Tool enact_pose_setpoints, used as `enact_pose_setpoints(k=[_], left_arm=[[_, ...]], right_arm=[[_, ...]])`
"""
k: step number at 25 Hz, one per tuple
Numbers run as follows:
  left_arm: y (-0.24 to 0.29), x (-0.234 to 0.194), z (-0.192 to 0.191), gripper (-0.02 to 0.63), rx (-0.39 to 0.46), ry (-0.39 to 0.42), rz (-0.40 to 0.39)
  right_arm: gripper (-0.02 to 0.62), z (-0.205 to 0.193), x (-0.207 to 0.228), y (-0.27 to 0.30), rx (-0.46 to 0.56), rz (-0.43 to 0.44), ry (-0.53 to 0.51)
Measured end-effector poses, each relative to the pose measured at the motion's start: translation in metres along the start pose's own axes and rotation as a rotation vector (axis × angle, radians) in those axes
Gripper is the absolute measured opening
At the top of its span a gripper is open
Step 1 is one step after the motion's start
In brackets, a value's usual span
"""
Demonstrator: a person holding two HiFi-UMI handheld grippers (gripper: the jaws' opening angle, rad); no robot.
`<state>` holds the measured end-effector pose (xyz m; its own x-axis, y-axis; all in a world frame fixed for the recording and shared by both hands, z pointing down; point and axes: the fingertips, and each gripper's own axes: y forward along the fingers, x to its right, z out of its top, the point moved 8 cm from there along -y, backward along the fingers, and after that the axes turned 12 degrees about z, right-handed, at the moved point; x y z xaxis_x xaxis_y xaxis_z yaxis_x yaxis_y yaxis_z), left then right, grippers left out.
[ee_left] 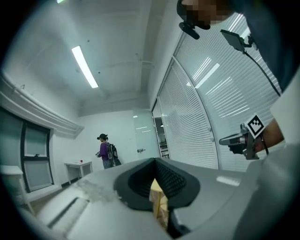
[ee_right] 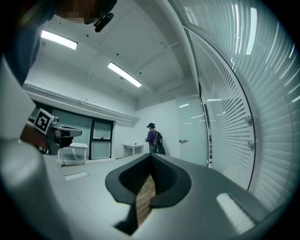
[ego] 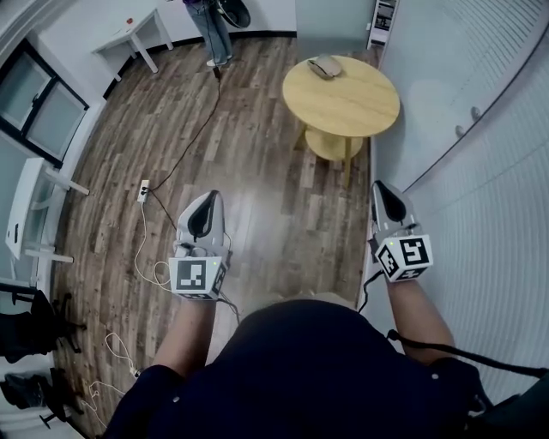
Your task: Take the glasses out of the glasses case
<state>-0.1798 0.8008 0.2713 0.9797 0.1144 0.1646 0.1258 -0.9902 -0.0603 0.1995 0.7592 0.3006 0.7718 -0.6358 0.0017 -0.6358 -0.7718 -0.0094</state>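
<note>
A grey glasses case lies closed on the far side of a round yellow table, well ahead of me across the wood floor. My left gripper is held at waist height, pointing forward, shut and empty. My right gripper is level with it near the right wall, also shut with nothing in it. In the left gripper view the jaws meet, and a sliver of the yellow table shows through the slit. In the right gripper view the jaws are closed over a strip of wood floor. The glasses are not visible.
A person in a purple top stands at the far end beside a white side table. A cable and power strip trail over the floor to my left. A white desk stands at the left; a slatted wall runs along the right.
</note>
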Motion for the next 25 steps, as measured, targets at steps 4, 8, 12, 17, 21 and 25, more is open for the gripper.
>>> enact_pose_setpoints(k=[4,8,12,17,21,25], left_arm=[[0.007,0.006,0.007,0.005,0.018,-0.011,0.020],[0.006,0.010,0.003,0.005,0.000,0.008,0.028],[0.011,0.002,-0.006,0.005,-0.024,0.022,0.027],[0.034,-0.014,-0.014,0.006,-0.025,0.002,0.020],[0.062,-0.024,-0.023,0.005,-0.026,-0.002,0.003],[0.092,-0.039,-0.031,0.005,-0.038,-0.012,-0.007]], right_arm=[[0.008,-0.005,0.013,0.002,0.000,0.010,0.015],[0.008,-0.016,0.022,0.005,-0.012,0.008,0.042],[0.008,-0.022,0.026,0.017,-0.032,0.012,0.049],[0.008,-0.023,0.029,0.041,-0.038,0.010,0.046],[0.008,-0.028,0.036,0.066,-0.053,0.007,0.043],[0.008,-0.025,0.040,0.093,-0.059,-0.006,0.043]])
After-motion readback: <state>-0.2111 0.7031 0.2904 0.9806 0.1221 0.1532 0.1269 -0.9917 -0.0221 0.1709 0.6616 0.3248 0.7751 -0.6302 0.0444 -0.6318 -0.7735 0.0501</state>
